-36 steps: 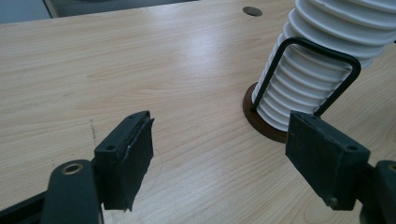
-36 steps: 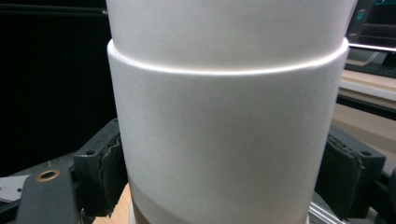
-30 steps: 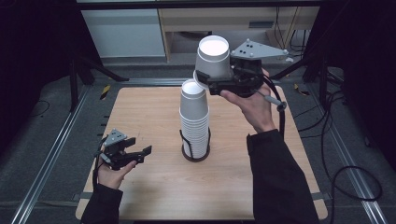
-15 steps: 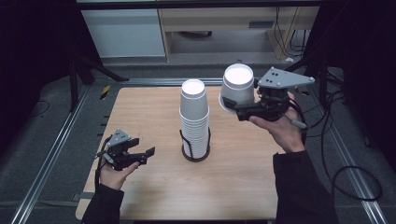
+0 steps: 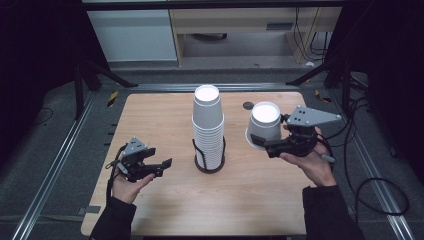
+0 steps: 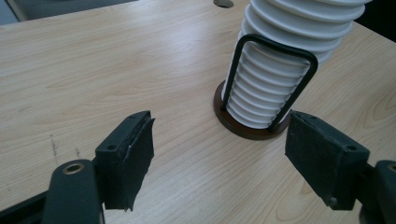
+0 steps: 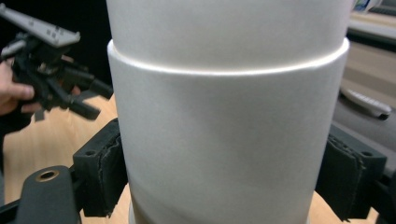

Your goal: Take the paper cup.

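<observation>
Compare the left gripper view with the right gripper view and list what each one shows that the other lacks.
Left gripper view alone: the stack of white paper cups in its black wire holder on a round dark base, and the left tool with its jaws wide apart and nothing between them.

Right gripper view alone: a single white paper cup clamped in the right tool, upside down as the high view shows it, plus the left tool seen from outside in the person's hand.

Both: the light wooden table and a pair of black padded jaws.
</observation>
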Demonstrator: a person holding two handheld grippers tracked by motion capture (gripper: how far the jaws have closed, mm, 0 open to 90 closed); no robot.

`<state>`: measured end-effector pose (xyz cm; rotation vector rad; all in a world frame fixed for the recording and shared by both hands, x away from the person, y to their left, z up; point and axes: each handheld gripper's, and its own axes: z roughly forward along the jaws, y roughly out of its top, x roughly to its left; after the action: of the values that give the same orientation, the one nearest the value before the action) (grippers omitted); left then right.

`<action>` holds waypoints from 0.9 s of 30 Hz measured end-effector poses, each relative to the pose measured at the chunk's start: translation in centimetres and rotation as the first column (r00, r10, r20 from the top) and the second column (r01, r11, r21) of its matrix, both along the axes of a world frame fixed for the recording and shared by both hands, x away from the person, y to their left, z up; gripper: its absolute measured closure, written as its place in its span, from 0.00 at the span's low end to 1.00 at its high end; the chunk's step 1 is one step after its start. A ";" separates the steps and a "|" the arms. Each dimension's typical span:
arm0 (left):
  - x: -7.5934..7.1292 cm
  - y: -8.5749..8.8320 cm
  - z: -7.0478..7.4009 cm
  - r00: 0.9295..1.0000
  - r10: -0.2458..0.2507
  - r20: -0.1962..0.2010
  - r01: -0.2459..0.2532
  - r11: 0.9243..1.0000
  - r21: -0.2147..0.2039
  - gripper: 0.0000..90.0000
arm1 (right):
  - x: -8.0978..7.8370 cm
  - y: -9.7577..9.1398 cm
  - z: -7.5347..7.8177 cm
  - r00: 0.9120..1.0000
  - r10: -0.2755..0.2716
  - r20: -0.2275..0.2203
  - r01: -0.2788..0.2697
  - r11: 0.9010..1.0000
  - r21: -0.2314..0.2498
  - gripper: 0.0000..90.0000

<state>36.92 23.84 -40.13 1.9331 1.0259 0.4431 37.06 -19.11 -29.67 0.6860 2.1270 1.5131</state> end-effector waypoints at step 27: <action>-0.8 -2.6 0.4 0.987 -0.163 -0.007 0.163 0.987 0.007 0.28 | -0.8 2.6 -7.8 0.957 0.255 -0.139 -0.271 0.956 -0.112 0.18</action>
<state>36.10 21.23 -39.72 2.0083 0.8621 0.3490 36.24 -16.47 -37.44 0.4752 2.4677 1.4788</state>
